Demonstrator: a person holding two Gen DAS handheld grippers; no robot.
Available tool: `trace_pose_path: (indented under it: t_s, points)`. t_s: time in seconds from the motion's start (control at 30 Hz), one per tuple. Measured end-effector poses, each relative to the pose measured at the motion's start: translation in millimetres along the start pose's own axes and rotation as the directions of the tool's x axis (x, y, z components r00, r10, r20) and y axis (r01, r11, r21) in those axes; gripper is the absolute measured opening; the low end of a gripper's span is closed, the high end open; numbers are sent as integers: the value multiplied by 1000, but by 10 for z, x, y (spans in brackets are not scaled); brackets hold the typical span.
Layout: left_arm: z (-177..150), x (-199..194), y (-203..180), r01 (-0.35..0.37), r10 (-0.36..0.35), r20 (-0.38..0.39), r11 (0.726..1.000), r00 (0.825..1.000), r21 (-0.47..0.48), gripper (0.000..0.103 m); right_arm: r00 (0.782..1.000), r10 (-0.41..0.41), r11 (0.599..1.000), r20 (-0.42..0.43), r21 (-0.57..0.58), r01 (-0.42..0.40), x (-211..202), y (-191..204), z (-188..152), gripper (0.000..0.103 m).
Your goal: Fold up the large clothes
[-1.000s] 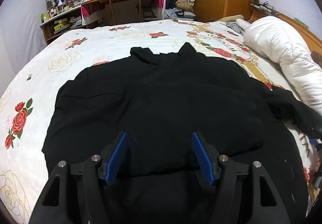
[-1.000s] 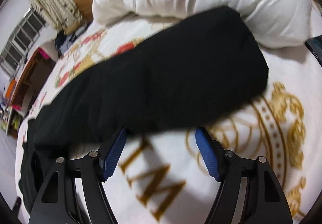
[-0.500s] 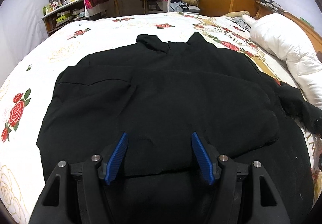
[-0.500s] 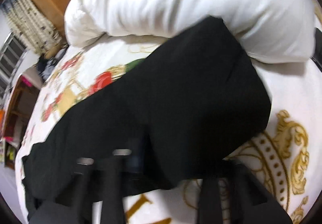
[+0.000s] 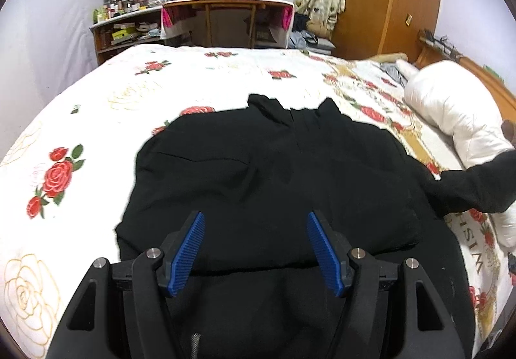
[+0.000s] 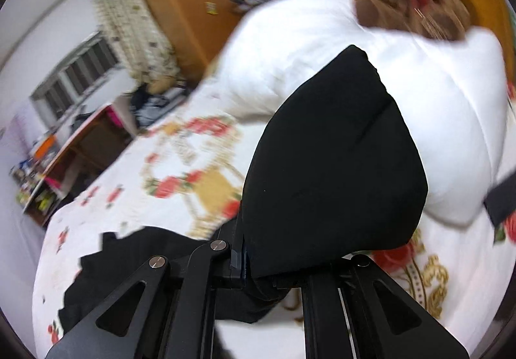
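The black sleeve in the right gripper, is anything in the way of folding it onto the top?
Nothing visible blocks it. The right gripper holds the sleeve lifted beside the white duvet, and the black top lies bare.

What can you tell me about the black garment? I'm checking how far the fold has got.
The black garment is soft, matte cloth lying spread on the floral bedspread, collar points away from the camera, one layer already folded over its lower body. Its right sleeve is lifted, gripped by the right gripper, beside the white duvet. The left gripper hangs open above it.
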State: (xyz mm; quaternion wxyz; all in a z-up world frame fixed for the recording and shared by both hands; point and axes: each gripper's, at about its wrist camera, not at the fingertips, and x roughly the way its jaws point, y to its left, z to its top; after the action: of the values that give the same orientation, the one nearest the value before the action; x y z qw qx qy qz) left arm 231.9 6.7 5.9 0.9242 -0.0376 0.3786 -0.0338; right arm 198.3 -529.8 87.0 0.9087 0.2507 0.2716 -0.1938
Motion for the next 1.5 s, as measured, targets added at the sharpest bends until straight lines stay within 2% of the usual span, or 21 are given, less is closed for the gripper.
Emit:
trace_pose_path:
  t_s: [0.1, 0.27, 0.47, 0.63, 0.77, 0.9, 1.0, 1.03, 1.07, 1.1, 1.17, 1.2, 1.33, 1.43, 1.5]
  points:
    - [9, -134, 110, -8, 8, 12, 1000, 1000, -14, 68, 997, 72, 994, 21, -81, -70, -212, 455, 79, 10]
    - [0, -248, 312, -14, 15, 21, 998, 1000, -54, 68, 983, 182, 967, -10, -180, -180, -205, 1177, 36, 10]
    - [-90, -276, 576, -23, 26, 20, 995, 999, -98, 68, 951, 282, 902, -129, -301, -308, -49, 2059, -419, 10]
    - [-185, -217, 826, -43, 44, 6, 990, 999, -132, 68, 918, 298, 850, -264, -364, -380, 228, 2571, -1038, 10]
    - [-267, -101, 1014, -51, 49, -18, 987, 999, -150, 68, 900, 264, 815, -348, -419, -401, 430, 2779, -1549, 10]
    - [-367, 8, 1111, -51, 45, -40, 985, 998, -167, 67, 873, 221, 787, -435, -449, -423, 713, 2955, -2018, 12]
    - [-385, 78, 1142, -42, 35, -43, 985, 998, -169, 67, 860, 187, 775, -475, -466, -426, 856, 3058, -2254, 18]
    - [-386, 91, 1138, -39, 32, -42, 985, 999, -168, 67, 856, 189, 767, -481, -472, -434, 887, 3079, -2318, 23]
    - [-379, 106, 1129, -36, 29, -41, 985, 999, -166, 68, 851, 199, 758, -487, -474, -448, 901, 3099, -2351, 32]
    - [-364, 125, 1124, -30, 24, -40, 986, 999, -164, 68, 846, 206, 748, -492, -479, -461, 902, 3125, -2392, 37]
    - [-339, 149, 1113, -14, 8, -34, 986, 999, -165, 68, 834, 224, 729, -504, -481, -487, 878, 3141, -2407, 63]
    - [-318, 162, 1097, -6, 1, -32, 986, 1000, -166, 68, 826, 236, 719, -512, -480, -503, 864, 3168, -2436, 66]
    - [-219, 155, 1035, 30, -33, -14, 984, 999, -174, 68, 802, 271, 688, -532, -475, -548, 738, 3228, -2477, 67]
    - [-133, 127, 982, 52, -53, 0, 982, 999, -181, 69, 772, 326, 656, -546, -458, -600, 573, 3263, -2477, 69]
    - [-77, 116, 937, 65, -66, 2, 980, 998, -188, 69, 737, 385, 629, -556, -426, -650, 443, 3223, -2413, 69]
